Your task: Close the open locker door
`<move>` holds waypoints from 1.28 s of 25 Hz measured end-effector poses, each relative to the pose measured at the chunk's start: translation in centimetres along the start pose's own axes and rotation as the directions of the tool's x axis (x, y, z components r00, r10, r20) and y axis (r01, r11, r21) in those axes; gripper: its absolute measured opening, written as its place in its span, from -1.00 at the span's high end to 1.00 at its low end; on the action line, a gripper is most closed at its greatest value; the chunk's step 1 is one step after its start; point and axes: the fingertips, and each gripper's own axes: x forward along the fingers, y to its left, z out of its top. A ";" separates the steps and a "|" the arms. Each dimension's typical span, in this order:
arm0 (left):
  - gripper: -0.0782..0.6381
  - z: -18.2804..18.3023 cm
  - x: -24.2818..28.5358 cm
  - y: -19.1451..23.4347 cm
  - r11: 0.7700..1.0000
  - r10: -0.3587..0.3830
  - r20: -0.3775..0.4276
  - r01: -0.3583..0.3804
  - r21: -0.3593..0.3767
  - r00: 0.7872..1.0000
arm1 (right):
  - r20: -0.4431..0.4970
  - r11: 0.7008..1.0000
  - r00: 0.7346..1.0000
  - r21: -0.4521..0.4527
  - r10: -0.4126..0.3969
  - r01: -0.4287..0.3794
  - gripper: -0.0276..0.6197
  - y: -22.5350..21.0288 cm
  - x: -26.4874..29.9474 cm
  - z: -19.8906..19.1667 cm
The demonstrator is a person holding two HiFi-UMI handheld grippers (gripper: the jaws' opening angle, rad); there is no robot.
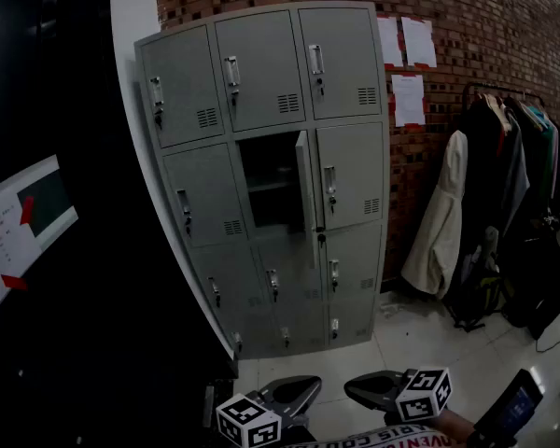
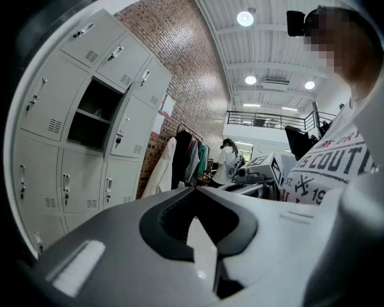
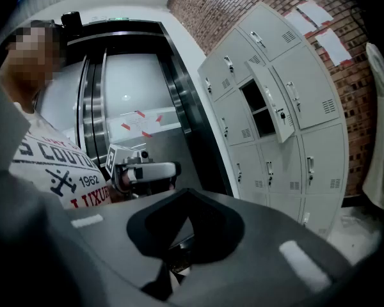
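The locker door [image 1: 305, 187] hangs open (middle row of the locker bank [image 1: 182, 82]). The left gripper [image 2: 193, 190] and right gripper [image 3: 187, 192], both pressed together and empty, are well apart from it.

I see grey lockers [image 1: 261, 73] against a red-brown brick wall [image 1: 490, 26], white papers [image 1: 409, 99], and a cream coat [image 1: 439, 222].

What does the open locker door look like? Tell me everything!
The open locker door is a flat grey panel, metal by its look, with a handle on its front. It belongs to the middle column, second row from the top, of the locker cabinet. Hinged on its right edge, it stands swung out, baring a shelved compartment. Nothing touches it.
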 end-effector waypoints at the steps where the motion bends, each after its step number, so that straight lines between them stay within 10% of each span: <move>1: 0.77 0.1 0.2 1.3 1.000 0.001 -0.008 -0.001 -0.002 1.000 | -0.001 1.000 1.000 0.006 0.000 0.000 0.94 -0.9 0.8 0.2; 19: 0.77 12.1 7.7 27.1 0.997 -0.074 -0.033 0.075 0.023 0.997 | 0.087 0.997 0.993 -0.002 -0.076 0.076 0.94 -20.1 17.2 15.2; 32: 0.77 14.4 10.9 33.0 0.991 -0.129 -0.052 0.130 0.030 0.990 | 0.143 0.963 0.952 0.016 -0.269 0.270 0.94 -29.2 16.5 18.6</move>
